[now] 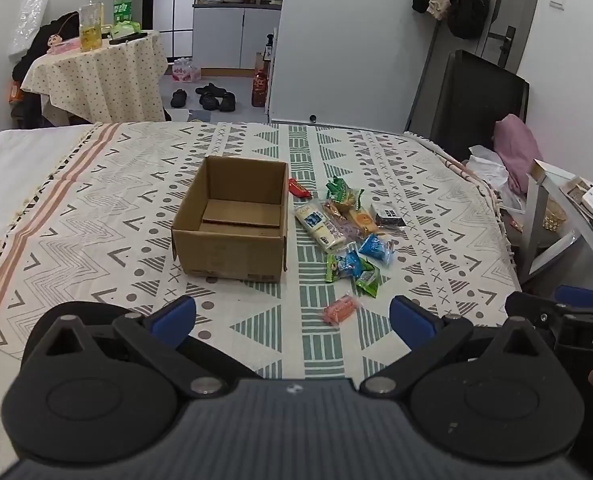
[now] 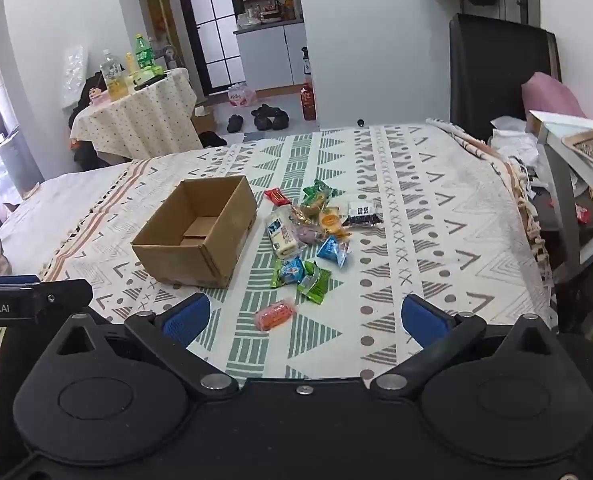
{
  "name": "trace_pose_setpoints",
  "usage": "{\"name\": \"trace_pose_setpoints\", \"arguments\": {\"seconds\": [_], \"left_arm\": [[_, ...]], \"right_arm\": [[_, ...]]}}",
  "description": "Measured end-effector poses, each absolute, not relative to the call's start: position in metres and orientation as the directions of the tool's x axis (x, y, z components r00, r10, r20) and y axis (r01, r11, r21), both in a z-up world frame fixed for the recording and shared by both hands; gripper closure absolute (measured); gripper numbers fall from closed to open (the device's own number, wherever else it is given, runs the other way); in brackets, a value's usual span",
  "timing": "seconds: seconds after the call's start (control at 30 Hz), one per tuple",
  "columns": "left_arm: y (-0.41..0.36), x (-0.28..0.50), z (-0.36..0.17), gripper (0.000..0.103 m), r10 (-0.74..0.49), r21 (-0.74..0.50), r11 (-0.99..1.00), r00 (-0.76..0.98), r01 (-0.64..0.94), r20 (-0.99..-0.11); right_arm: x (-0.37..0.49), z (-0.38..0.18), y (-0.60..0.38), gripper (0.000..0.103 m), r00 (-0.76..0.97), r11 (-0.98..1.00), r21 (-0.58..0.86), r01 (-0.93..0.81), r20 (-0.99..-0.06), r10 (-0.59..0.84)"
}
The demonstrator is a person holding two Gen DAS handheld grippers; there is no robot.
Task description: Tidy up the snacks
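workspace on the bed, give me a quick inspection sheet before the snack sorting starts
surface: patterned cloth spread over a bed, flat.
job's things: open cardboard box, no snacks in it, only a loose cardboard piece on its floor; snack packets scattered on the cloth to its right; pink packet lies apart, nearest the tools.
clutter: nothing seen on the cloth besides these.
grippers: left tool and right tool both open, empty, above the near edge.
cables: nothing seen.
surroundings: round table with bottles at far left, shoes on the floor, shelf unit at right.
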State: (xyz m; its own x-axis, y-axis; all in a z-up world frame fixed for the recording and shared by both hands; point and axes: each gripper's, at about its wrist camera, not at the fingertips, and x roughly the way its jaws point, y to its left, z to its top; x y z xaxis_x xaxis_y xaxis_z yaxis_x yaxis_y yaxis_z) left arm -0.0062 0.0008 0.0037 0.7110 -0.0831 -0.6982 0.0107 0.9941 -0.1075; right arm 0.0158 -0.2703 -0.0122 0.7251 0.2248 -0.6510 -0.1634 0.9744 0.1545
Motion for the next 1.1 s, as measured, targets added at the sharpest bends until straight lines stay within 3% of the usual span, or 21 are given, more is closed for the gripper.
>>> {"name": "trace_pose_setpoints", "arguments": {"seconds": [1.1], "left_arm": [[0.011, -0.015, 0.014, 0.0, -0.053, -0.105, 0.994, 0.715, -0.028, -0.697]], "right_arm": [[0.009, 0.005, -0.263, 0.0, 0.742, 0.97, 0.149, -0.193, -0.625, 0.244]]}}
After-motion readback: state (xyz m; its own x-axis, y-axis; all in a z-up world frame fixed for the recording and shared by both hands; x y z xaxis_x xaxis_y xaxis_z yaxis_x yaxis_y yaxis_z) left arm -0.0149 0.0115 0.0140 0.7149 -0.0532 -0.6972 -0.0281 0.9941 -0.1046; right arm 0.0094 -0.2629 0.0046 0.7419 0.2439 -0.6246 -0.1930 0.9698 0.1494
